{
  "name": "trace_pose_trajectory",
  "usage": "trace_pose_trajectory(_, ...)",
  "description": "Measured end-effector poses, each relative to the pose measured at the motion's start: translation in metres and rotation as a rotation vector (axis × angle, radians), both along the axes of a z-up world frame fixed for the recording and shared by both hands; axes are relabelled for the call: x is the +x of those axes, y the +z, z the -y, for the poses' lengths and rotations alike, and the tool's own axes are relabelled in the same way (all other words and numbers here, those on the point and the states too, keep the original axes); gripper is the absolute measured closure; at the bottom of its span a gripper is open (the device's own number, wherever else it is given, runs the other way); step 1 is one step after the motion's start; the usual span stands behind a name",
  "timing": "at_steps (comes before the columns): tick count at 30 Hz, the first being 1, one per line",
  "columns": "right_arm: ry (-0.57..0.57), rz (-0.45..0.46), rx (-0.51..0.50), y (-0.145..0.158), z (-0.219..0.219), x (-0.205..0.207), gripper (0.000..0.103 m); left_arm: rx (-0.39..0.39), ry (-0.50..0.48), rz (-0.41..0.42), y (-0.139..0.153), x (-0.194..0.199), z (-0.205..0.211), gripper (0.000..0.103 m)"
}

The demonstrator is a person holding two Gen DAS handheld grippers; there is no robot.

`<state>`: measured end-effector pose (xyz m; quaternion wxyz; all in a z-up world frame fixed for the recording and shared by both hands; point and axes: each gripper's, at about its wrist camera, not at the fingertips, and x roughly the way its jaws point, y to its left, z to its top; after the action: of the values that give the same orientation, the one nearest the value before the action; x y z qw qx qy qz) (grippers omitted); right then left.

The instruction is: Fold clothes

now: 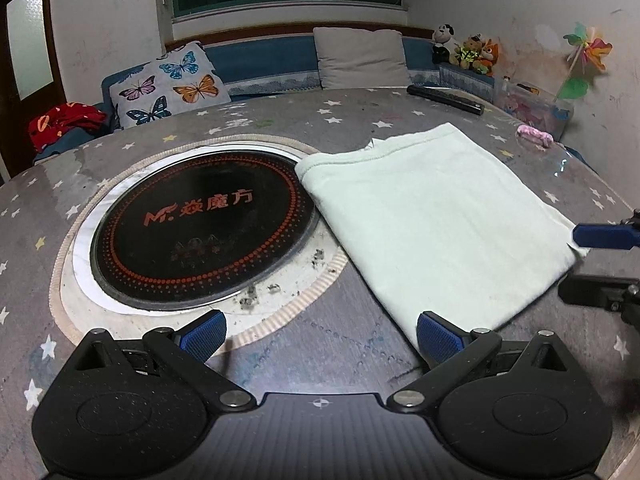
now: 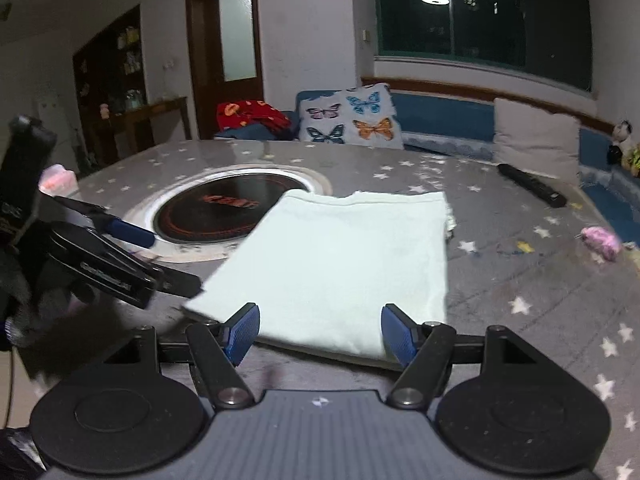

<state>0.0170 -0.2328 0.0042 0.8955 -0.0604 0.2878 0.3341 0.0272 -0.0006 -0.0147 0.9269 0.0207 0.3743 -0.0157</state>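
A pale mint-green cloth, folded into a flat rectangle, lies on the grey star-printed tablecloth with its far-left corner just overlapping the rim of the round black induction hob sunk into the table; every other thing here sits around that hob. The cloth looks squared off and smooth, so the folding seems far along, perhaps with one more fold to come. The left gripper hangs released on the near side of the hob, its blue pads spread wide over bare tablecloth, only the right-hand pad at the cloth's near corner, nothing between them. The right gripper sits on the side of the cloth away from the hob, jaws parted and nothing pinched; the cloth's near edge lies between its pads without being pressed. Likely both tools stand at the near edge so as to let a finished fold settle or to take up that hem for another. Beyond the hob, a black remote control and a small pink object rest well clear of the cloth.
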Motion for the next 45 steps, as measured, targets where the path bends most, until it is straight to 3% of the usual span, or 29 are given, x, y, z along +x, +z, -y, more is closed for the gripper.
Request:
trace_pose_trajectory(6,-0.068,-0.082,0.017,-0.012,0.016,0.008,0.034,0.029,-0.006,-0.001,-0.005,0.0,0.003,0.0)
trace_pose_trajectory(11,-0.128,-0.074,0.023,-0.008,0.034,0.005,0.034,0.033,0.003,-0.001,-0.005,0.001,0.002,0.0)
trace_pose_trajectory(15,-0.106,-0.055,0.041,-0.003,0.035,0.002,0.034,0.039,0.004,-0.001,-0.005,0.001,0.003,0.0)
trace_pose_trajectory(20,-0.118,-0.102,0.068,-0.009,0.034,0.014,0.034,0.035,0.012,-0.01,-0.004,0.002,0.001,0.0)
trace_pose_trajectory(24,-0.149,-0.142,0.109,-0.008,0.042,0.024,0.035,0.005,0.031,-0.013,0.001,0.007,-0.004,0.0)
trace_pose_trajectory(30,-0.171,-0.126,0.136,0.004,0.041,0.048,0.035,-0.086,0.045,-0.008,0.009,0.026,-0.009,0.002)
trace_pose_trajectory(39,-0.22,-0.186,0.114,-0.013,0.021,0.12,0.035,-0.21,0.054,-0.051,0.008,0.065,-0.012,0.024)
trace_pose_trajectory(45,-0.221,-0.213,0.118,-0.022,0.011,0.138,0.037,-0.228,0.041,-0.062,0.004,0.079,-0.007,0.034)
